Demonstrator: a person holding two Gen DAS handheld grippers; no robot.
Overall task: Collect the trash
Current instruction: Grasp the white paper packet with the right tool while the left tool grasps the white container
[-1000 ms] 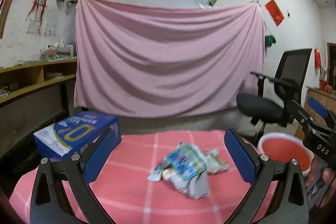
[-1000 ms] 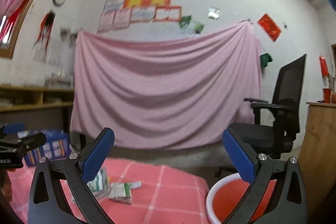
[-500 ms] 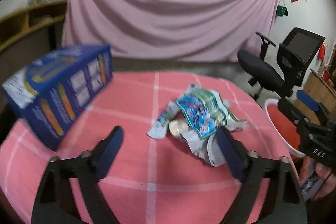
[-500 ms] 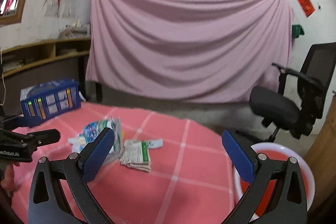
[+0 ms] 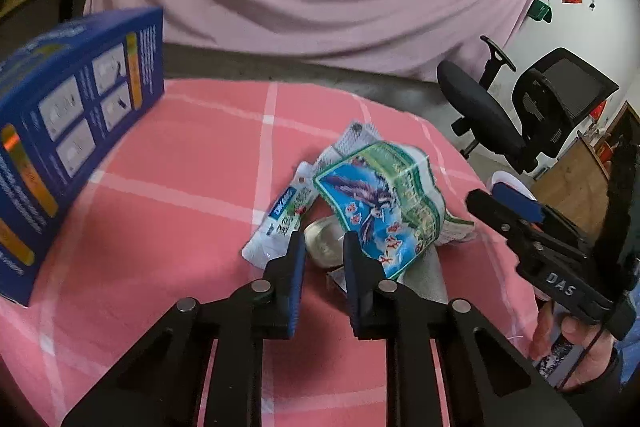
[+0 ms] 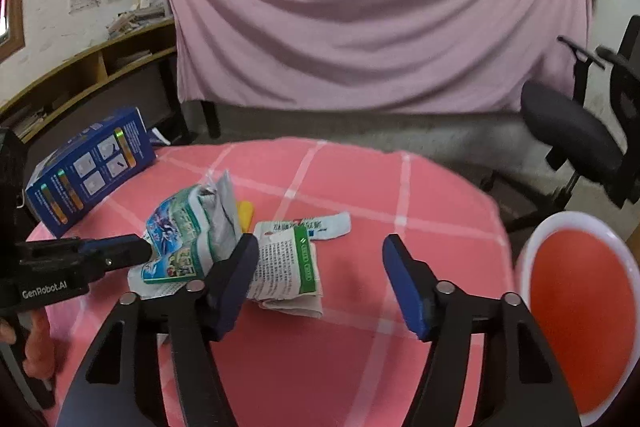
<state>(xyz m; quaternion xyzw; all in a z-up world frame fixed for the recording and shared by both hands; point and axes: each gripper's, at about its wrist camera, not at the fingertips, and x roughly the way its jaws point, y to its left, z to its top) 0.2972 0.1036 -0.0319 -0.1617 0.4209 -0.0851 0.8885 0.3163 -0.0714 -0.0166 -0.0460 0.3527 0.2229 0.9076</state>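
Note:
A heap of trash lies on the pink checked tablecloth [image 5: 180, 187]. It holds a blue-green wrapper [image 5: 380, 207], a white sachet [image 5: 280, 223] and a silvery piece [image 5: 324, 245]. My left gripper [image 5: 323, 239] points down at the heap; its jaws are closing and nearly together, with the silvery piece at their tips and a gap still showing. My right gripper [image 6: 320, 267] is closing too, still wide. A white-and-green paper packet [image 6: 288, 263] lies flat by its left finger, untouched. From the right wrist view the left gripper [image 6: 140, 251] reaches the blue-green wrapper [image 6: 180, 235].
A blue carton [image 5: 72, 131] stands at the table's left edge. A red basin [image 6: 576, 307] with a white rim sits low beyond the table's right edge. A black office chair [image 6: 580, 139] stands behind it, before a pink drape. A yellow scrap [image 6: 245, 211] lies behind the heap.
Both grippers tipped downward and came closer to the heap. The left jaws went from wide to nearly together; the right jaws narrowed about halfway.

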